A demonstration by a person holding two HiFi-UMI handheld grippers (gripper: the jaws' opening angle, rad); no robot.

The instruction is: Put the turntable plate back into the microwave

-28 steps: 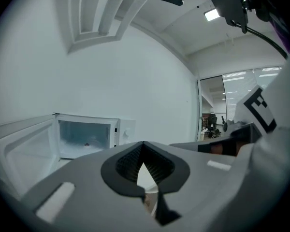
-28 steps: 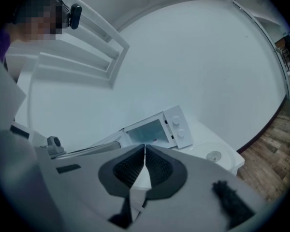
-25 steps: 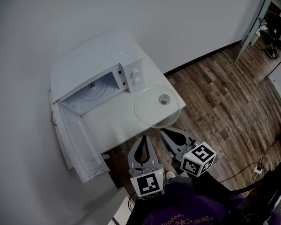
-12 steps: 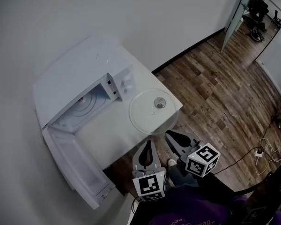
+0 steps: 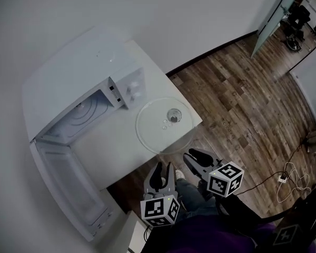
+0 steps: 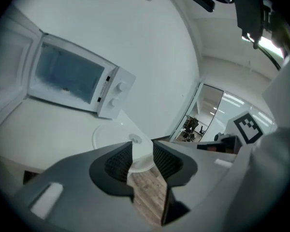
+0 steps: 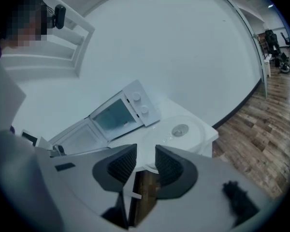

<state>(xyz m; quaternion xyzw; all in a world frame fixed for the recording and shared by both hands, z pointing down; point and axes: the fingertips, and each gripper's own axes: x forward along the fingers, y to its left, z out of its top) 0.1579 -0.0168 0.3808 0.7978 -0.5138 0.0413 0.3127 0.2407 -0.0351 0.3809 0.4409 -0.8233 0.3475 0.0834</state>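
Note:
A clear glass turntable plate [image 5: 164, 124] lies flat on the white table [image 5: 108, 152], its near rim overhanging the table's front edge; it also shows as the plate [image 6: 117, 137] and the plate [image 7: 176, 132]. The white microwave [image 5: 76, 83] stands at the back with its door [image 5: 63, 186] swung open toward me. My left gripper [image 5: 160, 174] and right gripper [image 5: 195, 158] hover just in front of the plate's near rim, apart from it. Both sets of jaws are opening, with nothing between them.
A wood floor [image 5: 242, 104] lies to the right of the table. A white wall [image 5: 147, 9] rises behind the microwave. A cable and plug [image 5: 284, 181] lie on the floor at the right. My legs and a shoe [image 5: 180, 177] are below the grippers.
Both grippers sank lower and their jaws went from shut to parted. The head view shifted, so the microwave and plate slid left in the picture.

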